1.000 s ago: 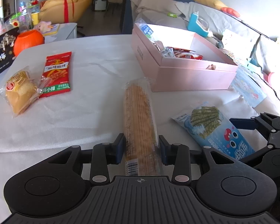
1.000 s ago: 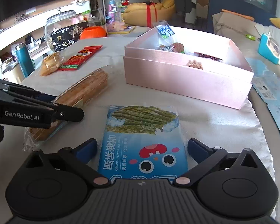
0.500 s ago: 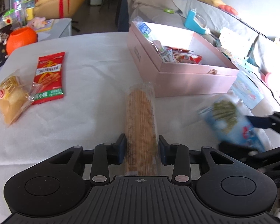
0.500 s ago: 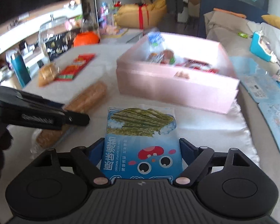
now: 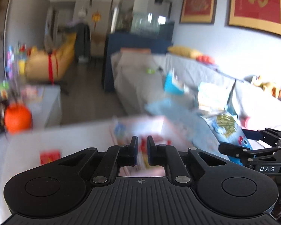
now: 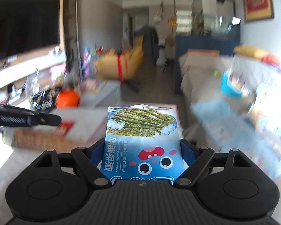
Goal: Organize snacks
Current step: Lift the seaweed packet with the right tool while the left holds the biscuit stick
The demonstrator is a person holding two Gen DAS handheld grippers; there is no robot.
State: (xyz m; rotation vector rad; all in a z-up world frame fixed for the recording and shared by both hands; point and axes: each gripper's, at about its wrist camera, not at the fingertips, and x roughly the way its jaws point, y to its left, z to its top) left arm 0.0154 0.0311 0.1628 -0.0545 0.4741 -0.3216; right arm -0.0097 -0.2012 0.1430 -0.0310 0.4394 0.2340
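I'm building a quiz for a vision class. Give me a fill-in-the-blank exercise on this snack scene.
1. The right tool is shut on a seaweed snack packet whose main colour is ___.
2. The round object at the far left of the left wrist view is coloured ___.
3. In the left wrist view, the packet appears on the ___ side of the left tool.

Missing words: blue; orange; right.

seaweed snack pack point(image 6: 142, 142) | blue, cartoon face, green strips | lifted, upright, clamped in right tool point(image 6: 143, 150)
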